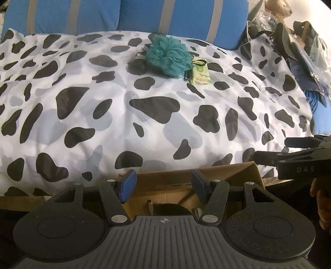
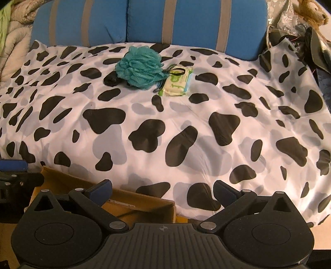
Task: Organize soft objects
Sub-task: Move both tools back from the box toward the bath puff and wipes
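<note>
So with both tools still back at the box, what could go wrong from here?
1. The black hair ties lie tangled against the teal loofah and over the wipes pack; lifting one may drag the others.
2. The small black item blends into the cow-print duvet and may be missed.

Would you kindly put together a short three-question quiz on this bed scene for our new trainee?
1. True or false: the teal bath pouf already lies in the cardboard box.
2. Which lies right beside the pouf? A) green wipes pack B) blue pillow C) teddy bear
3. Fill in: both the left gripper and the right gripper hold ____.

Key:
1. False; it rests on the cow-print duvet, far from the box.
2. A; black hair ties lie across the pack too.
3. Nothing; both stand open over the box's edge.
</note>
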`<state>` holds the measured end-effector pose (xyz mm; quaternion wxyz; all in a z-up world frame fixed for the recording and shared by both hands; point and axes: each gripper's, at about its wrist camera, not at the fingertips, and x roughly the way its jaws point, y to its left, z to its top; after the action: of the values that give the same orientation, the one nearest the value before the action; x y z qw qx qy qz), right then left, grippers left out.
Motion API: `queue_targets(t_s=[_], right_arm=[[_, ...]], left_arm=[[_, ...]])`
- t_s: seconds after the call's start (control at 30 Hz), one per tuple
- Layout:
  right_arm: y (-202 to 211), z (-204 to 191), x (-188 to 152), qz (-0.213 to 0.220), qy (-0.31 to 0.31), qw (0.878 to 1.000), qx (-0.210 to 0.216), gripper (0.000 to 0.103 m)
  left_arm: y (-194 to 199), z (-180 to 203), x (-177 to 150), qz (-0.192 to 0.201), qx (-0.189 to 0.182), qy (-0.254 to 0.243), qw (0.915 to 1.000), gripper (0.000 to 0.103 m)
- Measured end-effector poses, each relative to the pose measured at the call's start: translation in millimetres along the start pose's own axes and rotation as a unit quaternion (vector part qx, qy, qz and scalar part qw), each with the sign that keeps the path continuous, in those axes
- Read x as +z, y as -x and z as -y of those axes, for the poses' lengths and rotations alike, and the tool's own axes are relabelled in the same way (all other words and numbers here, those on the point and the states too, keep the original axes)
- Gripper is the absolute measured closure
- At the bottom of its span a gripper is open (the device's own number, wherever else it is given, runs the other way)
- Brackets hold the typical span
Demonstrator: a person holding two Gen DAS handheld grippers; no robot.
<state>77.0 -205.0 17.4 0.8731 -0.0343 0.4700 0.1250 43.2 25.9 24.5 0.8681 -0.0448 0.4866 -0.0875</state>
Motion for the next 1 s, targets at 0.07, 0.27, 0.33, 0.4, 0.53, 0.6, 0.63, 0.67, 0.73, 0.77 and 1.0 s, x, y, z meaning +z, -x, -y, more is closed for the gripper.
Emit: queue_targets(t_s=[0.07,0.27,0.33,0.4,0.53,0.6,0.63,0.67,0.73,0.77,1.0], right_arm=[[-1.1,-0.9,-0.1,-0.002,0.000,1.000,0.006,0.000],[-3.8,-8.2,1.7,0.004,0.022,1.000,-0.010,0.000],[-3.4,-9.9,3.2,0.011,0.032,0.999,-0.022,0.000],[-3.2,-11.7,4.4,0.018,0.043,0.998,-0.032,0.000],[-3.3,-12.1,8.3,0.029,0.052,0.997,-0.044,0.000],[-2.9,-10.1,11.0,0.037,0.051,0.997,-0.047,0.000],[-2.7,-8.6,12.6,0.041,0.049,0.997,-0.049,0.000],[-2.6,-6.8,13.8,0.044,0.047,0.997,-0.051,0.000],[-2.8,-3.1,16.9,0.049,0.040,0.997,-0.052,0.000],[-2.9,-1.0,18.4,0.051,0.036,0.997,-0.053,0.000],[-7.8,8.1,30.8,0.071,0.036,0.995,-0.058,0.000]], left_arm=[[0.8,1.3,0.3,0.006,0.001,-0.006,1.0000,0.046],[1.8,7.8,0.2,0.016,0.009,-0.031,0.9994,0.046],[1.6,7.9,0.2,0.018,0.012,-0.032,0.9993,0.046],[1.6,7.0,0.7,0.020,0.012,-0.030,0.9993,0.046],[1.0,5.9,2.5,0.023,0.016,-0.024,0.9993,0.046],[0.4,6.2,4.0,0.024,0.017,-0.027,0.9992,0.045],[-0.1,6.7,4.8,0.024,0.019,-0.031,0.9990,0.045],[-1.0,7.4,5.7,0.024,0.024,-0.036,0.9988,0.045],[-3.1,8.2,7.1,0.023,0.035,-0.042,0.9982,0.045],[-4.3,8.1,8.0,0.023,0.037,-0.044,0.9981,0.044],[-10.4,5.7,21.7,0.033,0.041,-0.050,0.9974,0.030]])
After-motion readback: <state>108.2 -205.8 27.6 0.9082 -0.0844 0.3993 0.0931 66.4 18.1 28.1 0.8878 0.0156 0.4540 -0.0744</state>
